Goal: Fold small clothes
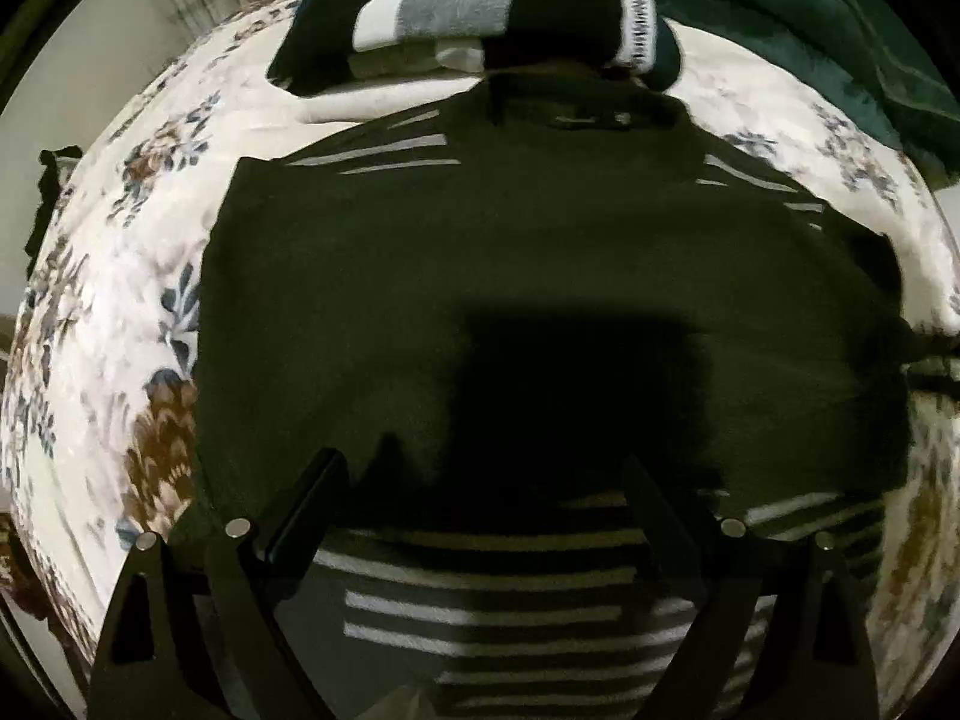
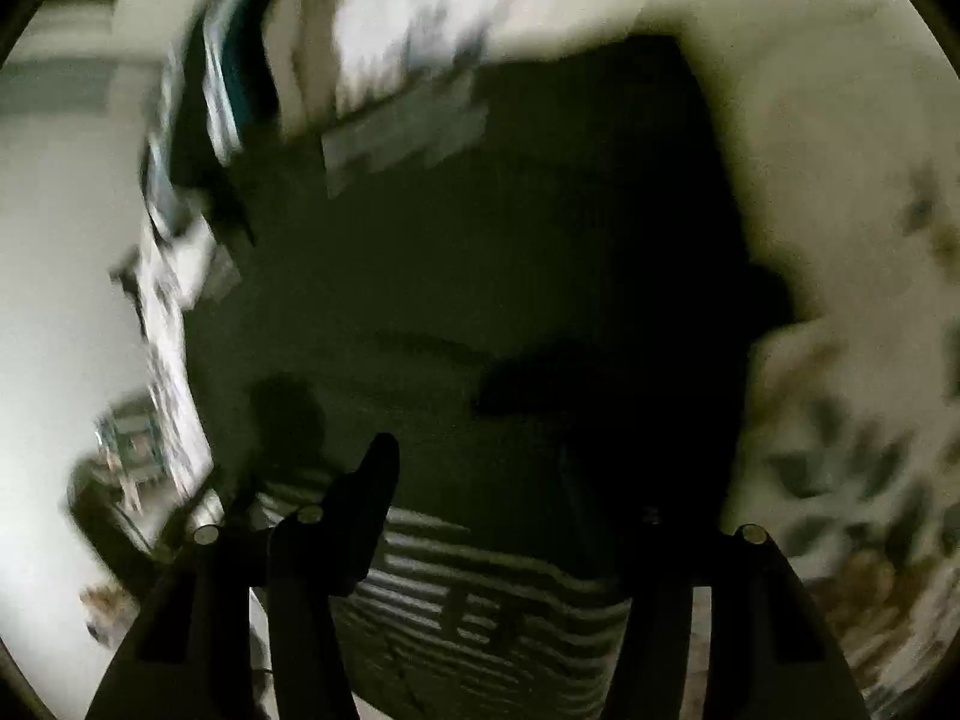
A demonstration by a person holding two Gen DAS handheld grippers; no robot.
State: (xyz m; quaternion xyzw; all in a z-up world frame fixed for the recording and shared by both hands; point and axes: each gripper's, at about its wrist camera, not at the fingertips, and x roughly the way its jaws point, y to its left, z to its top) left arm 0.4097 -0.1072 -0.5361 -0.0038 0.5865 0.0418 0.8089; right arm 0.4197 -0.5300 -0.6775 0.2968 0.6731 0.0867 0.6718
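One garment in progress for us right now: a dark green top with pale striped sleeves and hem, lying spread out on the cream floral bedspread. It looks partly folded at most; the body is flat, but the striped edge nearest us hasn't been turned over yet. Behind it sits a small stack of folded clothes in grey, white and black, so we reckon some pieces are already done.

Our left gripper hangs over the near striped edge with jaws spread wide, holding nothing. Our right gripper is also above the top, jaws parted, no cloth visibly pinched, though that view is blurry. Most of the folding is still left.
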